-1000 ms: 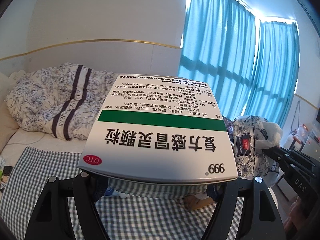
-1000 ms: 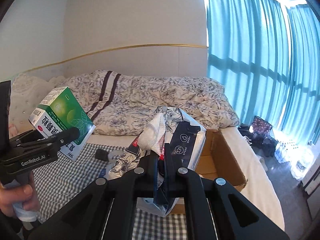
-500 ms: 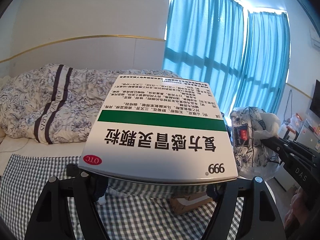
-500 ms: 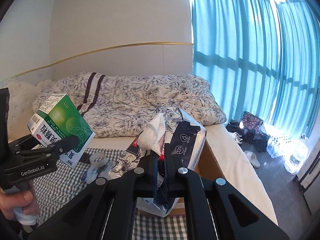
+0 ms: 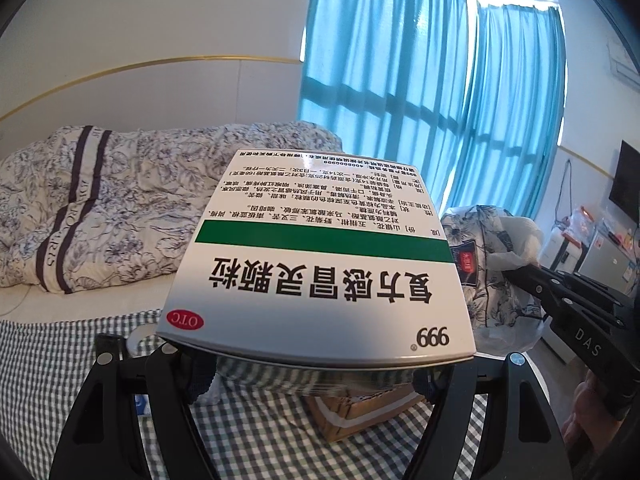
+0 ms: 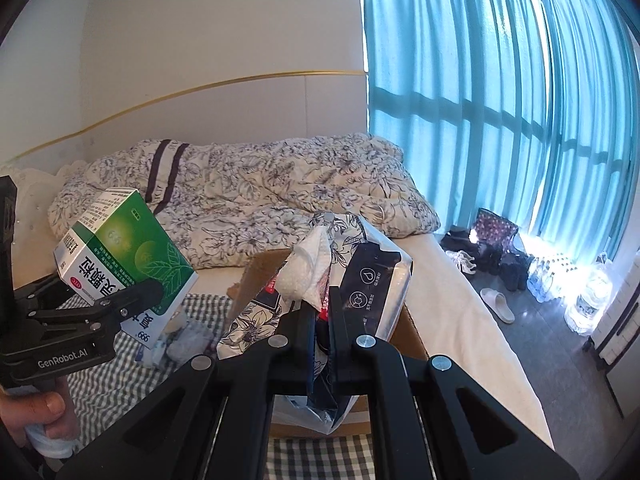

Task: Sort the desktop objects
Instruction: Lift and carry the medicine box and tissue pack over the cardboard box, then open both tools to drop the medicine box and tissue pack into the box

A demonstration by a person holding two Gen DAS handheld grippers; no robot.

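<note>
A green and white medicine box [image 5: 316, 276] fills the left wrist view, clamped at its near end by my left gripper [image 5: 308, 372]. The right wrist view shows the same medicine box [image 6: 124, 256] held up at the left by the left gripper [image 6: 132, 300]. My right gripper [image 6: 322, 320] is shut on a floral tissue pack [image 6: 356, 280] with a white tissue sticking out of its top. That tissue pack [image 5: 492, 272] hangs at the right of the left wrist view, with the right gripper [image 5: 532, 280] behind it. Both objects hover above an open cardboard box [image 6: 260, 276].
A checked cloth [image 5: 260, 432] covers the surface below, with the cardboard box [image 5: 360, 408] on it. Small items [image 6: 176, 344] lie on the cloth near the box. Behind are a bed with a floral duvet [image 6: 260, 196], blue curtains [image 6: 480, 100] and shoes on the floor [image 6: 496, 300].
Both views have swung to the right, showing more curtain and floor. The medicine box and the tissue pack stay clamped and have moved right, over the cardboard box.
</note>
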